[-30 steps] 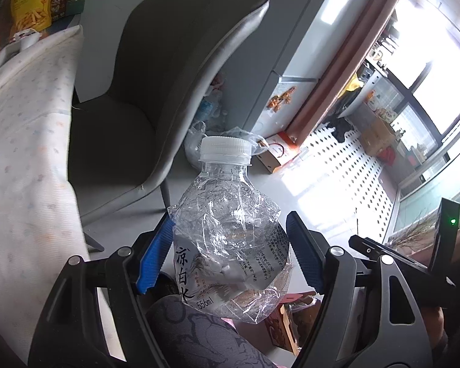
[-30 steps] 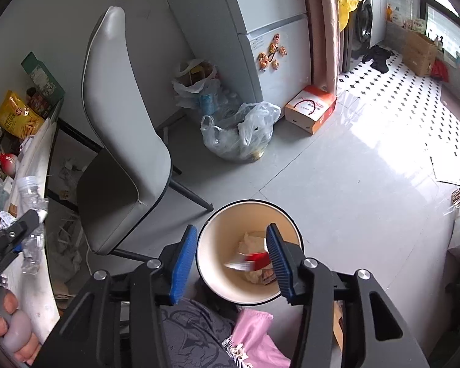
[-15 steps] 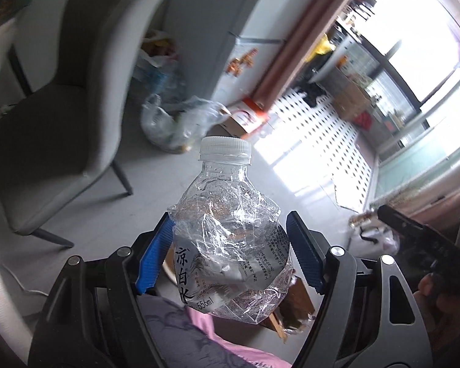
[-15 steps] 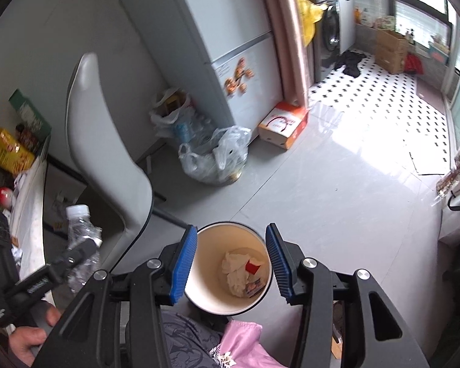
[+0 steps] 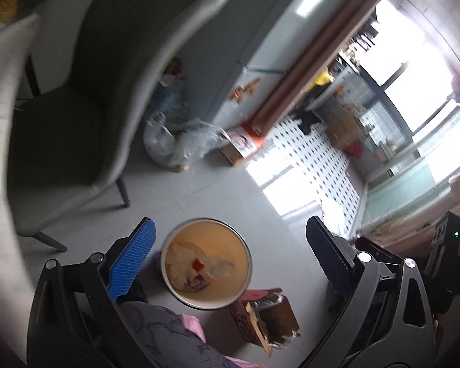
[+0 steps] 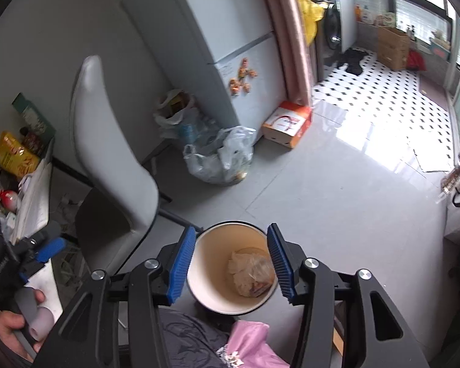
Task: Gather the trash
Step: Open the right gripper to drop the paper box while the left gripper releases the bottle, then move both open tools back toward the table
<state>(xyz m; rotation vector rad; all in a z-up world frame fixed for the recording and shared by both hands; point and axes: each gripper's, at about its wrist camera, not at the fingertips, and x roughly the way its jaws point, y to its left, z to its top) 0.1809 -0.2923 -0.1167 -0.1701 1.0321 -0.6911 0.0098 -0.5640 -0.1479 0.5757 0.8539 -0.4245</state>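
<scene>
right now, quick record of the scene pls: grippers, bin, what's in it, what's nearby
left gripper: open, empty, over the bin
right gripper: open, empty, also above the bin
bin: round, cream inside, on the grey floor
bin contents: crumpled clear plastic, pale wrapper, something red
nearby: grey chair, clear bag by the fridge, brown box beside the bin

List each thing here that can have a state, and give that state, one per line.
Left claw: open, holding nothing.
Right claw: open, empty.
Trash bin: upright, no lid, partly filled.
Crumpled clear bottle: lying in the bin.
Clear plastic bag: on the floor, slumped, mouth open.
Chair: upright, unoccupied.
</scene>
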